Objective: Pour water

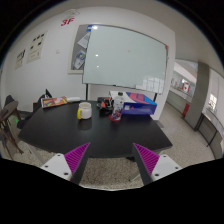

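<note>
Spread wide and empty, the gripper [110, 160] should advance level over the dark table [60, 128] toward what seems a yellowish cup [84, 111] near its middle.

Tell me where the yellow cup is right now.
In the gripper view, the yellow cup stands on the dark table, well beyond the open gripper and slightly left of its fingers, with the cluttered items to its right.

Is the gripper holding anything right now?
No, nothing is held. The gripper is open, with only floor showing between its fingers. The dark table with the yellow cup stands well beyond them.
</note>
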`<state>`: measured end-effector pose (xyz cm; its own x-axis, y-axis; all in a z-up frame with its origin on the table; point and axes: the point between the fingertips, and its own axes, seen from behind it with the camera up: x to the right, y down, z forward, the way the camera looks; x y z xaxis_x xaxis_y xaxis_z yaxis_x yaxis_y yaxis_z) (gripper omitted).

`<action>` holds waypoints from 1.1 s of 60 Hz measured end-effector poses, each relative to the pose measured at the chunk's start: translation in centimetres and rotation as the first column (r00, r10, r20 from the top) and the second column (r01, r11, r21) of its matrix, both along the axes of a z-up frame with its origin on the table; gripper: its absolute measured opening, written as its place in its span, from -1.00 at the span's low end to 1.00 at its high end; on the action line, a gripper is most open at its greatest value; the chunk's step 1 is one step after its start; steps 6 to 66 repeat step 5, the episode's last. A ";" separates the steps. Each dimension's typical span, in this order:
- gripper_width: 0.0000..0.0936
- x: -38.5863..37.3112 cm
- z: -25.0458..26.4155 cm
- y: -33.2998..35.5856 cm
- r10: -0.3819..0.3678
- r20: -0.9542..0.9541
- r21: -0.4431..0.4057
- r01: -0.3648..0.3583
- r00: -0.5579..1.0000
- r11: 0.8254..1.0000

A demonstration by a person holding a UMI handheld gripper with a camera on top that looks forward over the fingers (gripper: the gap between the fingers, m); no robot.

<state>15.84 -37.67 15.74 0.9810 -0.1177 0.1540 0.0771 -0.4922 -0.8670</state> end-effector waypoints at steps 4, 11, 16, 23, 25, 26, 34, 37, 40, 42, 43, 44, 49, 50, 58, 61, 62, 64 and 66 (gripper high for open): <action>0.80 0.1 0.9 -0.3 -0.006 0.004 0.017 0.006 1.000 1.000; 0.80 0.1 1.1 -0.3 -0.006 0.003 0.017 0.006 1.000 1.000; 0.80 0.1 1.1 -0.3 -0.006 0.003 0.017 0.006 1.000 1.000; 0.80 0.1 1.1 -0.3 -0.006 0.003 0.017 0.006 1.000 1.000; 0.80 0.1 1.1 -0.3 -0.006 0.003 0.017 0.006 1.000 1.000; 0.80 0.1 1.1 -0.3 -0.006 0.003 0.017 0.006 1.000 1.000; 0.80 0.1 1.1 -0.3 -0.006 0.003 0.017 0.006 1.000 1.000; 0.80 0.1 1.1 -0.3 -0.006 0.003 0.017 0.006 1.000 1.000; 0.80 0.1 1.1 -0.3 -0.006 0.003 0.017 0.006 1.000 1.000; 0.80 0.1 1.1 -0.3 -0.006 0.003 0.017 0.006 1.000 1.000; 0.80 0.1 1.1 -0.3 -0.006 0.003 0.017 0.006 1.000 1.000; 0.80 0.1 1.1 -0.3 -0.006 0.003 0.017 0.006 1.000 1.000; 0.80 0.1 1.1 -0.3 -0.006 0.003 0.017 0.006 1.000 1.000; 0.80 0.1 1.1 -0.3 -0.006 0.003 0.017 0.006 1.000 1.000; 0.80 0.1 1.1 -0.3 -0.006 0.003 0.017 0.006 1.000 1.000; 0.80 0.1 1.1 -0.3 -0.006 0.003 0.017 0.006 1.000 1.000; 0.80 0.1 1.1 -0.3 -0.006 0.003 0.017 0.006 1.000 1.000; 0.80 0.1 1.1 -0.3 -0.006 0.003 0.017 0.006 1.000 1.000; 0.80 0.1 1.1 -0.3 -0.006 0.003 0.017 0.006 1.000 1.000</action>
